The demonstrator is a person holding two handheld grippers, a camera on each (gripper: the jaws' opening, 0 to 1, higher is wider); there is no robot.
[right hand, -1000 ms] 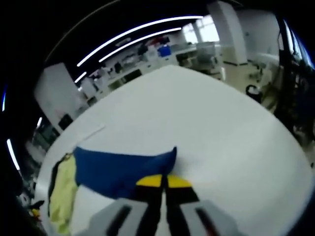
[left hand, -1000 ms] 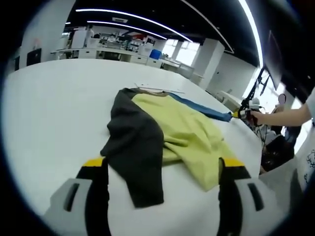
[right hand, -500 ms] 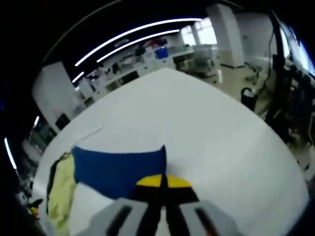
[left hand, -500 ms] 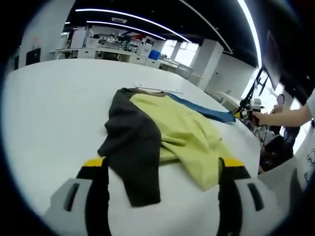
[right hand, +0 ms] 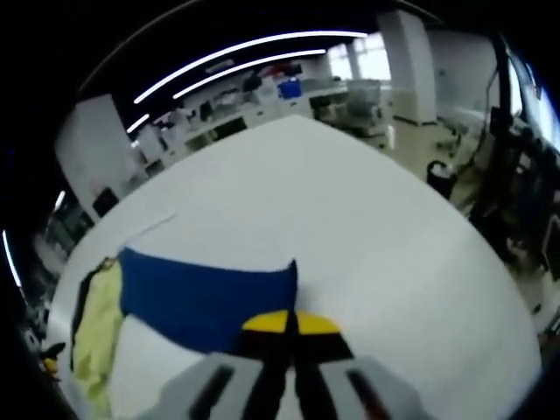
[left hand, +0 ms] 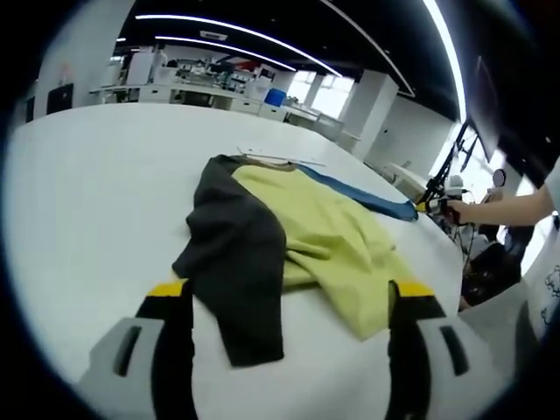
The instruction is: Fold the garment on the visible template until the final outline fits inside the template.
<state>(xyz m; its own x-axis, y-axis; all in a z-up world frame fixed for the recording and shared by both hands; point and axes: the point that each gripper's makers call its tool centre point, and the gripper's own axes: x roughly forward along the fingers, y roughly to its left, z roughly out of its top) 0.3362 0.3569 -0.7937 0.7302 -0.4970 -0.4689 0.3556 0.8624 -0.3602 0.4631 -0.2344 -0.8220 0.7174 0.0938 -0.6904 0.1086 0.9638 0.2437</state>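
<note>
While right gripper (right hand: 290, 325) keeps blue sleeve (right hand: 206, 297) clamped, garment (left hand: 289, 241) unmoved

A broad white surface (left hand: 87, 192) carries a crumpled garment (left hand: 289, 236), yellow-green with a dark grey sleeve and a blue sleeve. Beyond the garment lies a thin strip (left hand: 280, 159).

One garment (left hand: 289, 232) lies on one white table (left hand: 96, 184), and it counts three sleeves or panels by colour: one dark grey sleeve (left hand: 236, 271), one yellow-green body (left hand: 337, 245) and one blue sleeve (right hand: 206, 297). Two grippers are in use, the left gripper (left hand: 284, 302) and the right gripper (right hand: 289, 328), each with two yellow-tipped jaws. One hand (left hand: 457, 210) of a person shows at the far end of the blue sleeve.
</note>
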